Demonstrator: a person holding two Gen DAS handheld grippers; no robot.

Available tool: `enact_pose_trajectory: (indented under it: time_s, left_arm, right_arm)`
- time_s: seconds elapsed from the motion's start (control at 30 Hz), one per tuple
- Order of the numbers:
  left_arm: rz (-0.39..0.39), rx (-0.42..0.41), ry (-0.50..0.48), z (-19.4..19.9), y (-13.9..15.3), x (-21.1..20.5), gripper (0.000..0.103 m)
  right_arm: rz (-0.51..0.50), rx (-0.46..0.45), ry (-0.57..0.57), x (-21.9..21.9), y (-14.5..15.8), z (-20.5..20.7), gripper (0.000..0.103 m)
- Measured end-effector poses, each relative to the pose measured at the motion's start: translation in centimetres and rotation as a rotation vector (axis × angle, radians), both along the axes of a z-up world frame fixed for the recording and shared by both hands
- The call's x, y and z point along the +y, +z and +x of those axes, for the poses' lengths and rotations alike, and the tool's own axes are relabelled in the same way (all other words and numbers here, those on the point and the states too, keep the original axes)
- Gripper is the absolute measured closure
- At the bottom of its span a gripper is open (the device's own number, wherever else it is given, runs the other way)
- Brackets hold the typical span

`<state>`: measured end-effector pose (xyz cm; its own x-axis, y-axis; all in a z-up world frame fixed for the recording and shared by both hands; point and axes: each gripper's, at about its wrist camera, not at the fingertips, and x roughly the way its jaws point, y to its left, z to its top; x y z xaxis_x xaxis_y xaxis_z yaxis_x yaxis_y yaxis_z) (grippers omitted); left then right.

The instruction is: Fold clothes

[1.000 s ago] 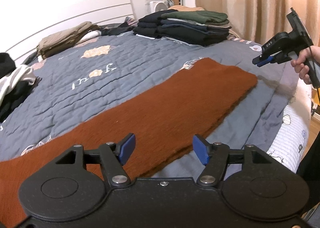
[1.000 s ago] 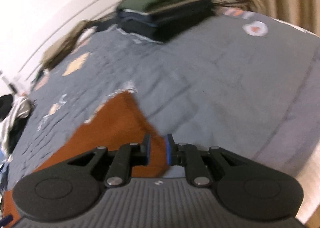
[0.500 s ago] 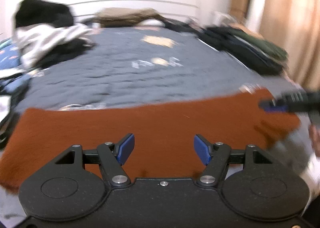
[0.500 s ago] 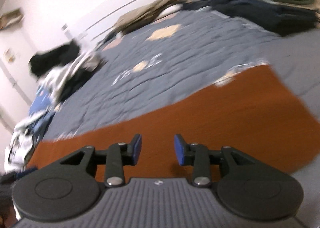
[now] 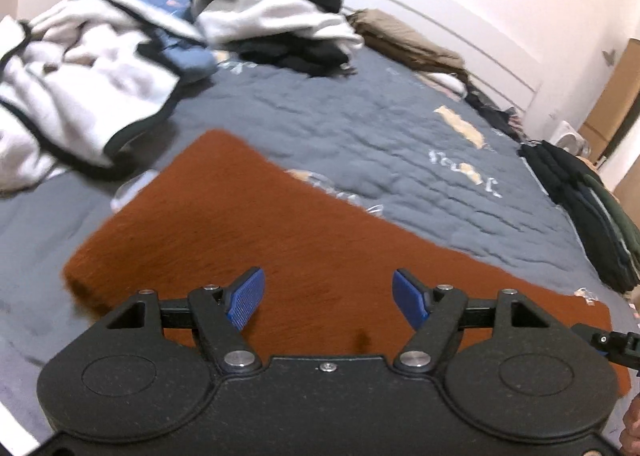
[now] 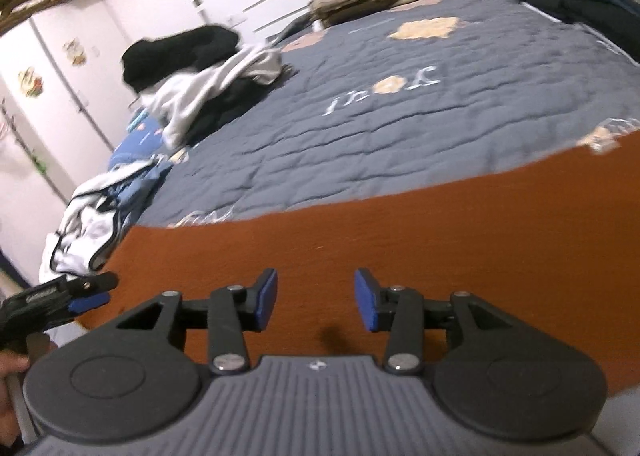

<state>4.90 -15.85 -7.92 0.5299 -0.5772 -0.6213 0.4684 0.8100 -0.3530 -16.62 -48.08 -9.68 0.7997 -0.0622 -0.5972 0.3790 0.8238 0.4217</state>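
The rust-brown garment (image 5: 304,256) lies flat along the near edge of the bed (image 5: 400,144), its long axis running left to right beneath both tongs. The left tongs (image 5: 328,298), released and empty, hover nearer its left end; the right tongs (image 6: 316,298), likewise released, hover over its middle. The cloth looks fuzzy, smooth and rectangular.
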Motion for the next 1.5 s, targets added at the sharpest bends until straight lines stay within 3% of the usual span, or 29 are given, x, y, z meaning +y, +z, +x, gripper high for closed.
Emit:
enact_pose_trajectory:
  time_s: [0.1,0.17,0.47,0.6,0.97,1.13,1.3,1.5]
  left_arm:
    - [0.043,0.020,0.069,1.2,-0.9,1.2,0.033]
    - [0.037,0.056,0.125,2.0,-1.5,2.7,0.033]
    - [0.016,0.074,0.376,3.2,-1.3,8.9,0.033]
    - [-0.003,0.155,0.487,3.9,-2.0,11.3,0.033]
    - [-0.030,0.155,0.361,2.3,-2.0,9.3,0.033]
    - [-0.059,0.155,0.384,2.6,-2.2,9.2,0.044]
    - [-0.040,0.152,0.429,2.8,-2.4,9.4,0.043]
    - [-0.040,0.128,0.452,2.8,-2.3,9.6,0.043]
  right_arm:
    - [0.012,0.009,0.029,1.2,-0.1,1.5,0.061]
    - [0.017,0.010,0.039,2.0,0.0,2.3,0.061]
    - [0.002,0.023,0.110,4.4,0.0,4.2,0.060]
    - [-0.001,0.045,0.101,4.5,-0.3,4.4,0.060]
    - [0.020,0.021,0.124,5.3,-0.1,4.5,0.060]
    - [0.065,-0.040,0.182,6.0,0.5,4.6,0.060]
    - [0.108,-0.114,0.224,6.4,1.4,4.4,0.060]
    - [0.142,-0.135,0.251,7.3,1.7,4.5,0.060]
